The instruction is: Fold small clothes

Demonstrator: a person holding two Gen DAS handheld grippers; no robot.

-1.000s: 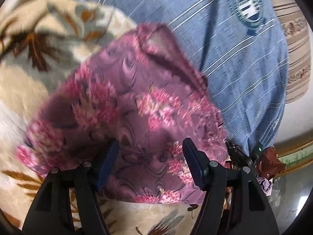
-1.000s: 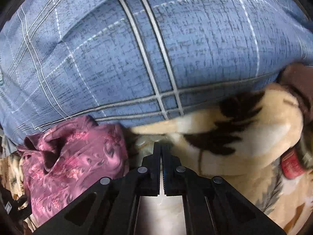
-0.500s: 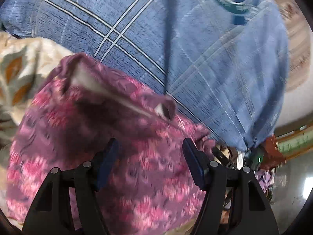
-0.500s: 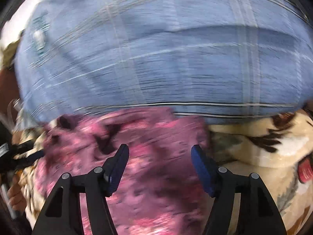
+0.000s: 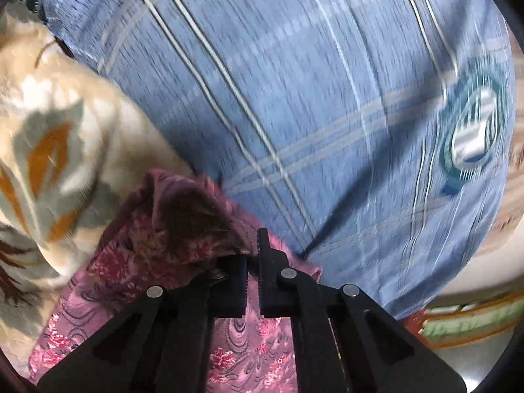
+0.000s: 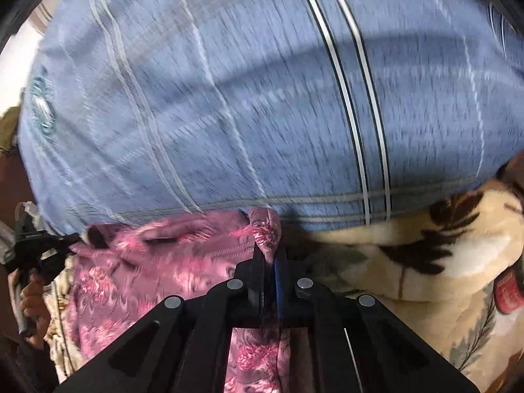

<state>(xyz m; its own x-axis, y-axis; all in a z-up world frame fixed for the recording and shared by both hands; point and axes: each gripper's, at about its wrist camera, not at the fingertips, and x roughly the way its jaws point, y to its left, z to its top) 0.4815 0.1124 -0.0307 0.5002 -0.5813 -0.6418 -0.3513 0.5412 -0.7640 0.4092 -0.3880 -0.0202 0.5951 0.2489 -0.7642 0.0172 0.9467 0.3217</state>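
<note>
A small purple-pink floral garment (image 5: 154, 255) lies on a cream patterned blanket (image 5: 49, 137), against a big blue checked pillow (image 5: 311, 104). My left gripper (image 5: 252, 262) is shut on one top edge of the garment. My right gripper (image 6: 270, 258) is shut on the other top edge, where a fold of the garment (image 6: 157, 262) sticks up between the jaws. The left gripper also shows in the right wrist view (image 6: 65, 240) at the garment's far left corner, held by a hand.
The blue pillow (image 6: 245, 98) fills the space right behind the garment in both views. The cream blanket (image 6: 442, 255) spreads to the right, with a red label (image 6: 509, 290) on it. A floor edge and striped fabric show at the far right of the left wrist view (image 5: 475, 321).
Both grippers were open over the garment half a second ago; now both have shut on its top edge. The views have shifted closer to the pillow.
</note>
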